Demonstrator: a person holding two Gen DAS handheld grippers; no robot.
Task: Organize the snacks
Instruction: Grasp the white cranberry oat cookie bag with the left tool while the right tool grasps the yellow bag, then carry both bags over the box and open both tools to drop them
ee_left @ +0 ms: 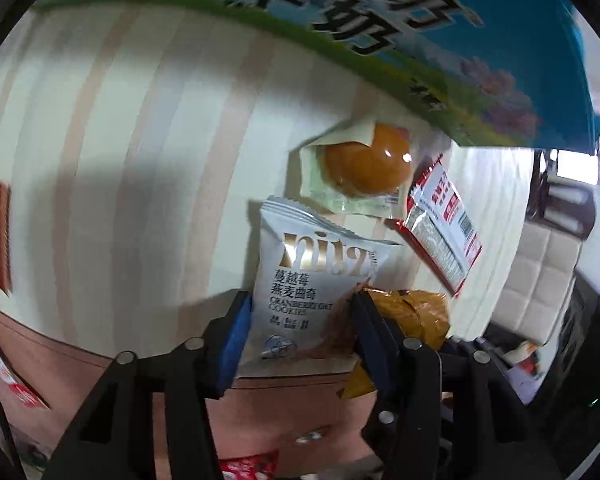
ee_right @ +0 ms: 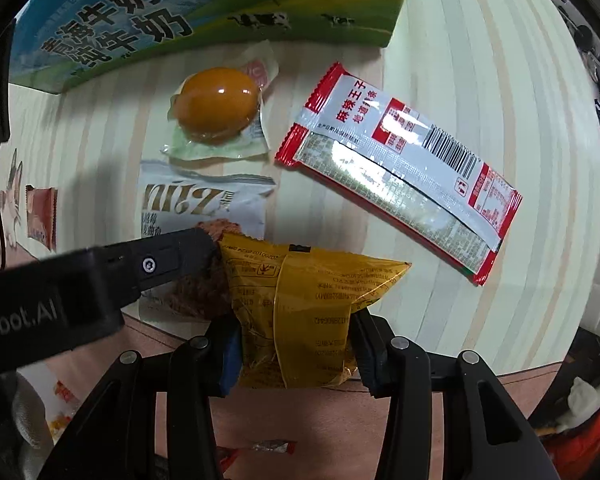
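We are looking down on a striped table (ee_right: 480,80), with a big blue milk box (ee_right: 204,4) at its far edge as our landmark. Nearest the box is lying a wrapped bun (ee_right: 216,108); beside that, a long red strip packet (ee_right: 400,168) is running diagonally away from the box. Closer to us, our left gripper (ee_left: 300,312) is clamping a white cookie bag (ee_left: 312,276), its long axis pointing boxward. Just right of it, our right gripper (ee_right: 296,348) is squeezing a yellow pouch (ee_right: 304,316), likewise pointing boxward.
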